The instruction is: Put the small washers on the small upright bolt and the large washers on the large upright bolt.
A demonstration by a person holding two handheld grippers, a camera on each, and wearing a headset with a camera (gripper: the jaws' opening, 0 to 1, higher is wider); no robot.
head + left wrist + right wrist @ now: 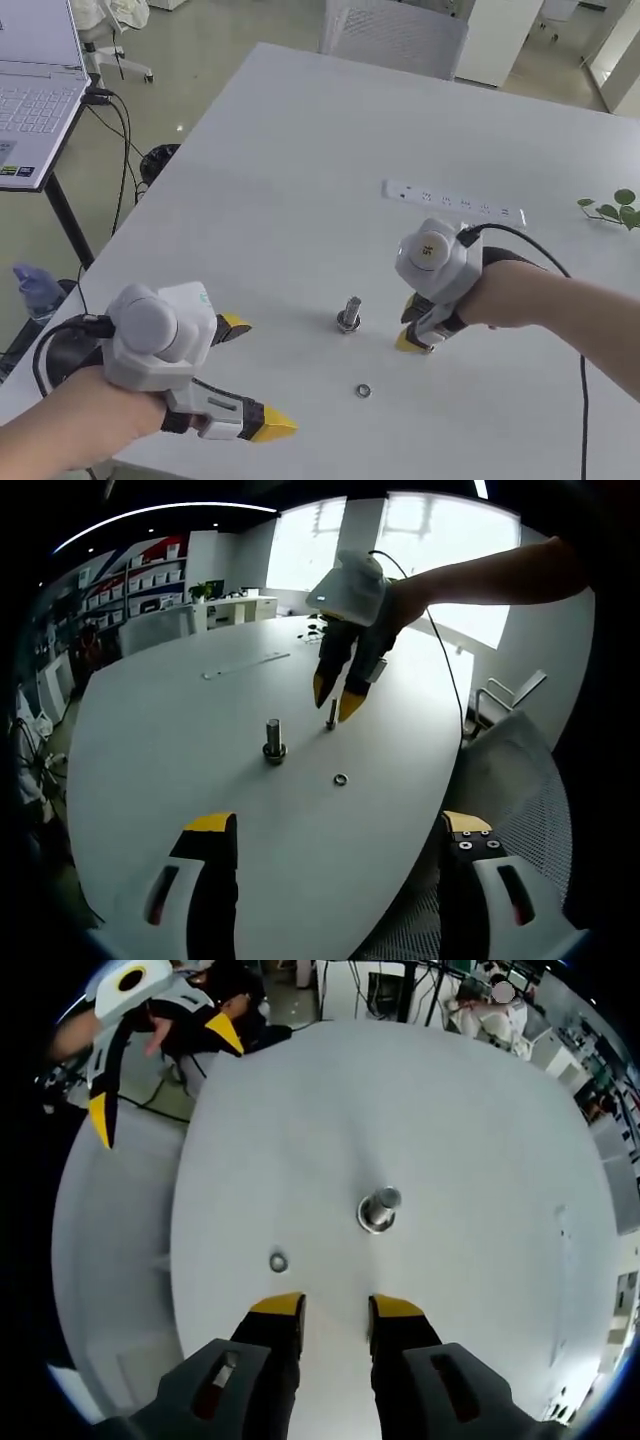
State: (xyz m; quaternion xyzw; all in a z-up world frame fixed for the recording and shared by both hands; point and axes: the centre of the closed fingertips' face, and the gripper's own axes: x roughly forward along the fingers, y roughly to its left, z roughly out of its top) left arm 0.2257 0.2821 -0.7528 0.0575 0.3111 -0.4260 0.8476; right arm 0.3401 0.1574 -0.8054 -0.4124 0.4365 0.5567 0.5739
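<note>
The tabletop [300, 180] is a smooth, matte white surface.

Left tongs [255, 373]: spread wide and empty, with yellow tips on a grey and white body. They are held low at the near left edge.

Right tongs [412, 338]: parted by a narrow gap with nothing visible between the tips. They point steeply down at the surface.

The large bolt [349, 315] is bright steel. Its long axis is vertical, head down, and it stands between the two tongs.

The small bolt [331, 715] is a thin upright pin just beside the right tongs' tips.

The washer [363, 390] is a flat metal ring lying free on the surface, near the large bolt on the person's side. In the right gripper view it lies just ahead and left of the tips. The right tongs appear nearer. Which bolt the washer fits cannot be told.
</note>
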